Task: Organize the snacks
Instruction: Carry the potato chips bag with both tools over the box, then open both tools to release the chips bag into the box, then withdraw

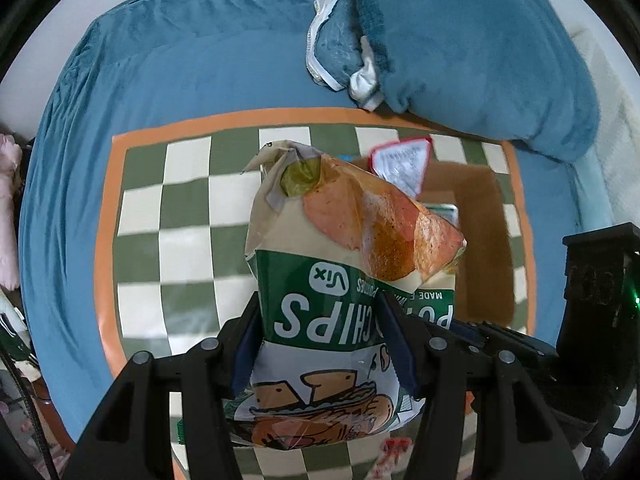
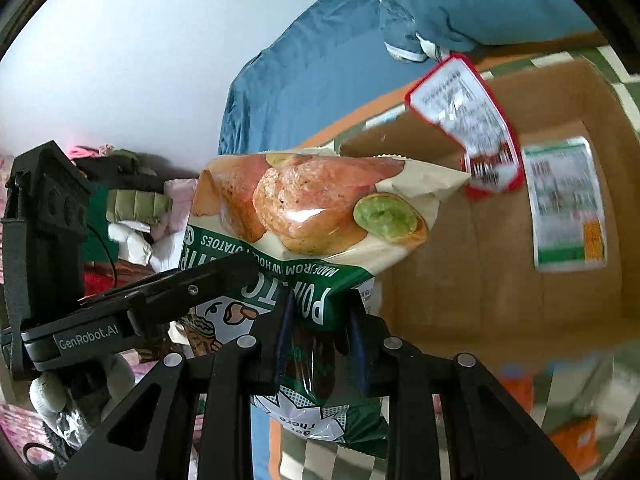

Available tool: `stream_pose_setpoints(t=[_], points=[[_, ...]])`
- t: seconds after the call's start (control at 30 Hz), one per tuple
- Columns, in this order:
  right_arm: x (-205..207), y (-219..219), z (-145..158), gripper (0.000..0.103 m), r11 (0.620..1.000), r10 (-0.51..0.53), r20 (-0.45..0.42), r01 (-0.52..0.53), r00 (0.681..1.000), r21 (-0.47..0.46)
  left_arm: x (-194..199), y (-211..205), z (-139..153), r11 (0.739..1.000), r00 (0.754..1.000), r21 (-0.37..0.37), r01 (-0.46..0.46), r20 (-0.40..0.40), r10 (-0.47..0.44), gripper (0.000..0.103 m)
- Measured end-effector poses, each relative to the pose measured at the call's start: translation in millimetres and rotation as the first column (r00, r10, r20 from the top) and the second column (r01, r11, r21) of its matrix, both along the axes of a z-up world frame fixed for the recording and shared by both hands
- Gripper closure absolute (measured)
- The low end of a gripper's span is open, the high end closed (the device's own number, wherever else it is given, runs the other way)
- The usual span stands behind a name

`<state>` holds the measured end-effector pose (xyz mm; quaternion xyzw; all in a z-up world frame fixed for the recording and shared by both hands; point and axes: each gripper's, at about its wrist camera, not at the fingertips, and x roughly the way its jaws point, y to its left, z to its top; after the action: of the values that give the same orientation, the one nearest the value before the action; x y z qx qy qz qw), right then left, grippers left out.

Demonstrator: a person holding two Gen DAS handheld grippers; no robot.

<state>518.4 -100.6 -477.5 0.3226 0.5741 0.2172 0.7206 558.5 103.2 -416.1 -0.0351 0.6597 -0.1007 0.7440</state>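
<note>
A crinkled foil potato chips bag [image 1: 344,264] is clamped between the blue-padded fingers of the left gripper [image 1: 324,340], and the same bag [image 2: 304,216] is pinched by the right gripper [image 2: 320,336] at its green printed band. Both sets of jaws are closed onto the bag, which is held in the air above a checked mat [image 1: 168,216] and just beside a cardboard box [image 2: 500,280]. The bag is glossy, cream and green, printed with orange chips and a lime slice. The box is plain brown corrugated card with its top open; a flat green-and-white packet [image 2: 564,204] is seen lying on its floor, and a red-edged sachet [image 2: 464,120] is seen blurred over its opening. The mat is patterned in green and cream squares with an orange border and is spread on a blue plush bedspread [image 1: 160,72]. A blue plush pillow [image 1: 480,52] is seen beyond the box.
</note>
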Motion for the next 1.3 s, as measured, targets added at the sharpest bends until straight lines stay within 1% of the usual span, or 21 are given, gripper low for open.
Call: stream_pose_setpoints(t=[0.07, 0.13, 0.2, 0.23, 0.27, 0.3, 0.37, 0.43, 0.53, 0.63, 0.73, 0.77, 0.87, 1.0, 1.07, 1.2, 1.3], points=[[24.5, -3.8, -17.3, 0.075, 1.000, -0.003, -0.021, 0.004, 1.000, 0.018, 17.4, -5.2, -11.0, 1.000, 1.000, 0.026, 0.001, -0.012, -0.001, 0.050], [37.7, -4.9, -33.3, 0.075, 0.999, -0.004, -0.040, 0.005, 0.999, 0.033, 32.3, -8.2, -22.5, 0.998, 1.000, 0.062, 0.002, -0.029, -0.001, 0.049], [57.1, -3.5, -51.3, 0.075, 0.999, 0.015, -0.070, -0.012, 0.997, 0.052, 44.0, -6.9, -33.8, 0.997, 0.999, 0.082, -0.011, -0.050, 0.015, 0.048], [66.1, -2.9, -60.5, 0.074, 0.999, 0.024, -0.090, -0.020, 0.996, 0.048, 48.8, -3.7, -40.4, 0.995, 0.998, 0.095, -0.026, -0.057, 0.032, 0.049], [75.5, -1.7, -70.8, 0.074, 0.999, 0.034, -0.125, -0.032, 0.992, 0.019, 52.7, -3.2, -42.2, 0.994, 0.997, 0.103, -0.038, -0.057, 0.044, 0.049], [82.9, -1.6, -78.6, 0.068, 0.999, 0.039, -0.144, -0.041, 0.989, -0.013, 53.7, -2.0, -43.7, 0.994, 0.997, 0.101, -0.045, -0.055, 0.051, 0.048], [90.9, -4.8, -85.1, 0.059, 0.999, 0.034, -0.149, -0.038, 0.988, -0.027, 54.5, -3.0, -44.7, 0.994, 0.996, 0.090, -0.055, -0.058, 0.061, 0.048], [92.9, -8.9, -85.7, 0.059, 0.999, 0.026, -0.147, -0.032, 0.989, -0.038, 51.8, -7.7, -42.3, 0.993, 0.998, 0.109, -0.050, -0.039, 0.055, 0.048], [88.1, -15.7, -76.9, 0.058, 0.997, 0.019, -0.129, -0.028, 0.991, -0.070, 45.8, -15.7, -38.8, 0.992, 0.999, 0.125, -0.033, -0.025, 0.036, 0.048], [81.6, -24.4, -64.8, 0.056, 0.992, 0.005, -0.111, -0.019, 0.994, -0.127, 39.1, -19.9, -32.3, 0.992, 0.999, 0.121, -0.036, -0.015, 0.038, 0.048], [66.3, -31.2, -44.3, 0.055, 0.983, 0.000, -0.083, -0.016, 0.997, -0.183, 30.0, -23.1, -22.8, 0.991, 0.999, 0.123, -0.043, 0.007, 0.043, 0.048], [58.0, -34.7, -35.9, 0.055, 0.976, 0.001, -0.070, -0.016, 0.998, -0.216, 26.4, -24.7, -19.2, 0.991, 0.999, 0.127, -0.044, 0.016, 0.042, 0.048], [38.0, -40.5, -14.3, 0.048, 0.953, -0.002, -0.035, -0.009, 0.999, -0.302, 14.9, -27.8, -10.8, 0.991, 0.999, 0.123, -0.048, 0.026, 0.045, 0.048], [9.2, -52.6, 6.2, 0.048, 0.928, -0.011, -0.018, 0.003, 1.000, -0.373, -6.2, -30.6, 0.5, 0.991, 0.998, 0.118, -0.058, 0.039, 0.054, 0.048], [-7.0, -57.8, 17.6, 0.048, 0.908, -0.017, -0.003, 0.014, 1.000, -0.418, -17.9, -33.2, 5.7, 0.991, 0.998, 0.117, -0.057, 0.046, 0.052, 0.048], [-39.5, -61.9, 42.3, 0.048, 0.886, -0.028, 0.024, 0.036, 0.999, -0.463, -47.8, -38.9, 16.5, 0.992, 0.997, 0.109, -0.060, 0.056, 0.054, 0.048], [-60.4, -64.6, 58.6, 0.048, 0.861, -0.032, 0.049, 0.052, 0.998, -0.505, -67.5, -41.4, 24.7, 0.993, 0.997, 0.096, -0.067, 0.054, 0.062, 0.048]])
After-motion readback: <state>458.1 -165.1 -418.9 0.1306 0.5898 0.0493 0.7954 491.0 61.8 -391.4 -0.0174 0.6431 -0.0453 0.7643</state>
